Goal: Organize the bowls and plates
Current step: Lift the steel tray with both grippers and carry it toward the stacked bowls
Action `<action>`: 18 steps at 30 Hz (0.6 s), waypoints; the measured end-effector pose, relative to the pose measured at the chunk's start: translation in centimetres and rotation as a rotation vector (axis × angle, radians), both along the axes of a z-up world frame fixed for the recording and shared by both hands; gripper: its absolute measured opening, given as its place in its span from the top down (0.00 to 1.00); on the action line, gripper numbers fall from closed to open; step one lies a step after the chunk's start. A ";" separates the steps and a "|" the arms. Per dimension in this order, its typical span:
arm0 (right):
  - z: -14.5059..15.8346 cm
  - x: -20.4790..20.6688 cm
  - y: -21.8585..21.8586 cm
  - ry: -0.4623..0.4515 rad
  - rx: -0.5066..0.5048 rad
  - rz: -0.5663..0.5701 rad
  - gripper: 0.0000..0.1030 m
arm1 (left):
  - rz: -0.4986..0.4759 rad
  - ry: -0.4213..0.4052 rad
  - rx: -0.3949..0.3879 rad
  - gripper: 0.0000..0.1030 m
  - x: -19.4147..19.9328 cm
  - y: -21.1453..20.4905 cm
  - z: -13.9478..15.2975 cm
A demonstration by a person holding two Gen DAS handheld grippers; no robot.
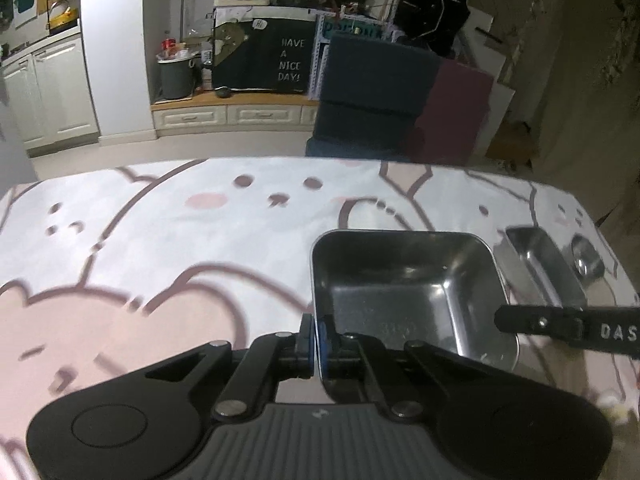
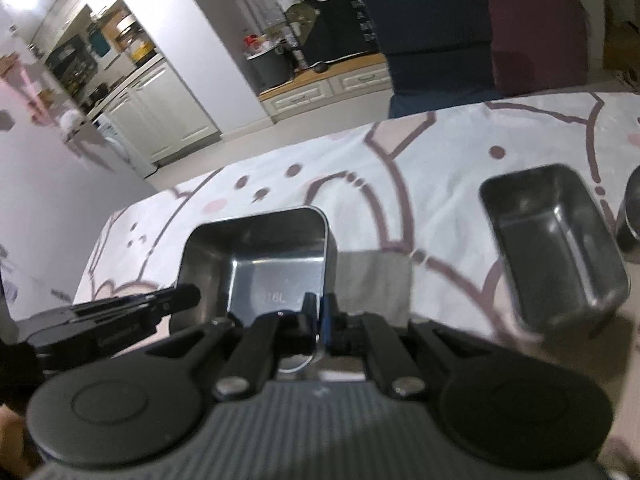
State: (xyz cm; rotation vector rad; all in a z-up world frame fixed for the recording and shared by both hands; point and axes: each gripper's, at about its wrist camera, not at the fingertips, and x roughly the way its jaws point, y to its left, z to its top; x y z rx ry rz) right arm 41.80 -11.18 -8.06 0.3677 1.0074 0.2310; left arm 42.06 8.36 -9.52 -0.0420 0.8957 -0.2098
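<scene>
The square steel tray [image 1: 404, 292] sat low and right of centre in the left wrist view, carried between both hands above the desk [image 1: 160, 240] with its cartoon-printed cloth. The left claw [image 1: 319, 340] was pressed together on the tray's left wall, one pad inside and one outside the rim. The right claw [image 2: 318, 320] was likewise pinched onto the opposite wall, at the lower middle of the right wrist view, where the same tray filled the centre.

A second, narrower steel tray [image 2: 556, 248] rested on the cloth at the right of that view, and a small round steel bowl [image 1: 586, 258] lay just beyond it near the right edge of the left wrist view.

The main risk looked like slip: both grips held only thin, smooth metal walls near their lower edges, so any uneven pull between the two hands could have twisted the tray out of one pinch and let it swing or drop. Motion blur suggested the hands were travelling quickly, which would have made this worse. If the tray was headed toward the narrower one, a low or tilted approach could have knocked it, or pushed the bowl toward the desk edge nearby.
</scene>
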 end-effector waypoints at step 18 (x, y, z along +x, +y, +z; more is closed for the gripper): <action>-1.7 -11.1 7.5 0.085 0.019 0.101 0.96 | 0.063 0.120 0.070 0.97 -11.5 5.6 -1.2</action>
